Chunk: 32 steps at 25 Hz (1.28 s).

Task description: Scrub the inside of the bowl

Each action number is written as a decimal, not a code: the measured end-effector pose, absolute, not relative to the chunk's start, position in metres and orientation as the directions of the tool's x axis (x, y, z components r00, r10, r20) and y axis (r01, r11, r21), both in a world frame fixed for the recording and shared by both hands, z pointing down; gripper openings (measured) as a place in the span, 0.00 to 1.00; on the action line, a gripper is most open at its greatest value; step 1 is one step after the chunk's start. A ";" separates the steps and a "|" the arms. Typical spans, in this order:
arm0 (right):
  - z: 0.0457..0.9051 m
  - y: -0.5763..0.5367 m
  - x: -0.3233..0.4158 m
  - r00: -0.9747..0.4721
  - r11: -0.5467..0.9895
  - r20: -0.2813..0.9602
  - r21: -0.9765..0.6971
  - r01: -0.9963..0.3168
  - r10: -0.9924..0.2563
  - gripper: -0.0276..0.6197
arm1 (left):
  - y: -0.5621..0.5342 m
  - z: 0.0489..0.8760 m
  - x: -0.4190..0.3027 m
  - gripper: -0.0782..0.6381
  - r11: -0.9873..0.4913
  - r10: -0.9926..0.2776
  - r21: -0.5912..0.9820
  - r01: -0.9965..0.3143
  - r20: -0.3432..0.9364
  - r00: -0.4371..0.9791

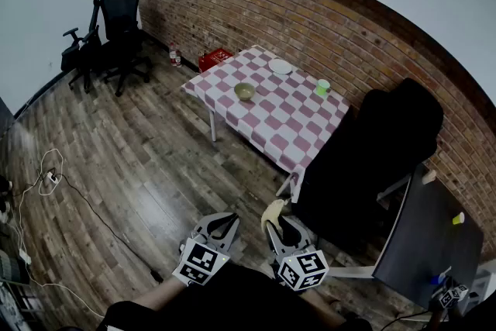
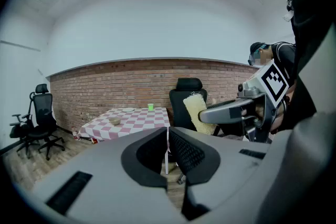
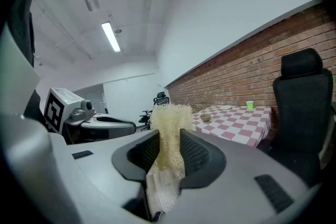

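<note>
Down at the bottom edge of the head view, the left tongs (image 1: 222,222) and the right tongs (image 1: 277,222) sit side by side over the wooden floor (image 1: 147,182), well apart from the table (image 1: 306,137). A pale yellow scrub pad (image 1: 271,210) sticks out of the right tongs. The table wears a pink-and-white checked cloth and stands against the brick wall (image 1: 341,27). The bowl (image 1: 245,91) rests on it near its left side, with a white plate (image 1: 280,67) behind it and a green cup (image 1: 322,87) towards the right. A black chair (image 1: 387,143) stands just beside the table, and an office chair (image 1: 116,23) is in the far corner.

From the left gripper view, the left tongs (image 2: 167,131) have their 2 pads drawn almost together, with only a thin slit showing and nothing in it. Beyond them the right tongs (image 2: 210,113) reach in from the right, carrying the scrub pad (image 2: 195,108). The bowl (image 2: 114,121) sits on the table (image 2: 139,122) far behind.

From the right gripper view, the right tongs (image 3: 169,134) are clamped on the fibrous scrub pad (image 3: 169,115), which stands upright between the pads and frays at the top. The left tongs (image 3: 113,124) lie to the left. The bowl (image 3: 206,117) sits on the distant table (image 3: 247,131), nothing touching it.
</note>
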State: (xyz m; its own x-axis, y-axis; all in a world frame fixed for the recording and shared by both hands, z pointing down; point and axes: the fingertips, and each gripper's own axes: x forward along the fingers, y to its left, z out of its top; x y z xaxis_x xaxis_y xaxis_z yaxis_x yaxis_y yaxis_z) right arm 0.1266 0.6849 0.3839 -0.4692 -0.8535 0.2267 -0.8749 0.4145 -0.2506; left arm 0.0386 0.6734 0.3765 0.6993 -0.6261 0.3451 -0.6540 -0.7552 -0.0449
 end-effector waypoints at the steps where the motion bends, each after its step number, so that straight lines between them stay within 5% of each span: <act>1: 0.384 0.685 0.127 -0.469 0.414 0.227 -0.251 -0.875 -0.854 0.25 | 0.673 0.377 0.038 0.14 -0.754 -0.627 -0.046 -0.655 0.348 0.697; 25: 0.426 0.678 0.087 -0.533 0.426 0.349 -0.341 -0.838 -0.771 0.25 | 0.665 0.424 0.012 0.14 -0.754 -0.530 0.073 -0.653 0.519 0.671; 32: 0.428 0.611 0.058 -0.492 0.407 0.364 -0.287 -0.867 -0.791 0.25 | 0.592 0.419 -0.011 0.14 -0.786 -0.527 0.049 -0.617 0.470 0.708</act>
